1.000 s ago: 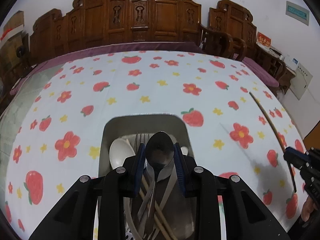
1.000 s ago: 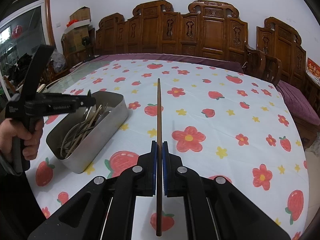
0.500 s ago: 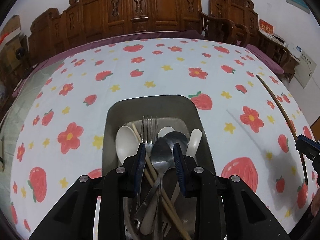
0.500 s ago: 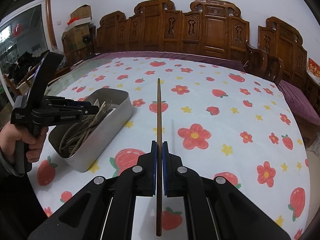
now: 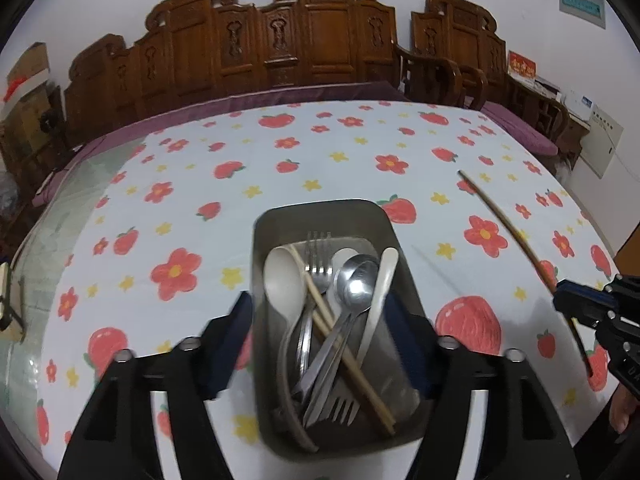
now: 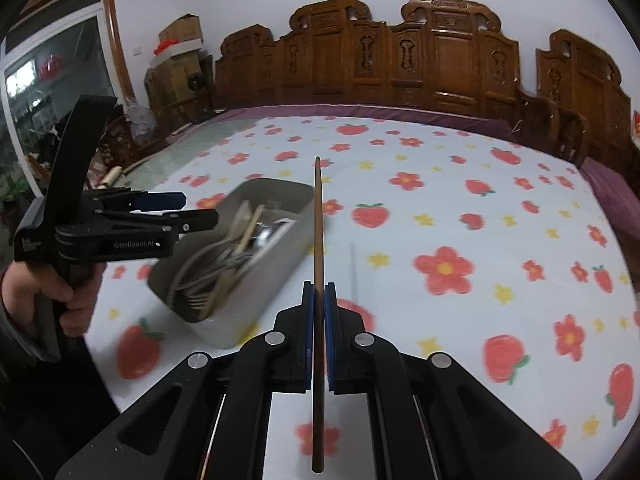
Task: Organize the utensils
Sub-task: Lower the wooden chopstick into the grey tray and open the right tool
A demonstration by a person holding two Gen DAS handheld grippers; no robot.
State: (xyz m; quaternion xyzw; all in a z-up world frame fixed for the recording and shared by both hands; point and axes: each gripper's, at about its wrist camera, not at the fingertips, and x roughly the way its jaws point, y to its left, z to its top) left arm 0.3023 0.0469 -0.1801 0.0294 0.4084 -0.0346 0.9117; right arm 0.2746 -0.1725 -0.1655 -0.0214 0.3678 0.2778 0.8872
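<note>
A metal tray (image 5: 280, 220) holds spoons, forks and a chopstick; a steel spoon (image 5: 354, 288) lies on top. My left gripper (image 5: 320, 320) is open and empty above the tray's near half. It also shows in the right wrist view (image 6: 192, 208), open over the tray (image 6: 276, 276). My right gripper (image 6: 319, 300) is shut on a brown chopstick (image 6: 318, 220) held above the table, right of the tray. The chopstick (image 5: 508, 220) and the right gripper (image 5: 576, 304) show in the left wrist view.
The table has a white cloth (image 6: 440, 200) with strawberries and flowers. Carved wooden chairs (image 6: 400, 60) line the far edge. A window and boxes (image 6: 176, 40) stand at the far left.
My left gripper has opened and let go of the steel spoon, which now lies in the tray. The gripper has drawn back. My right gripper still holds the chopstick, nearer the tray.
</note>
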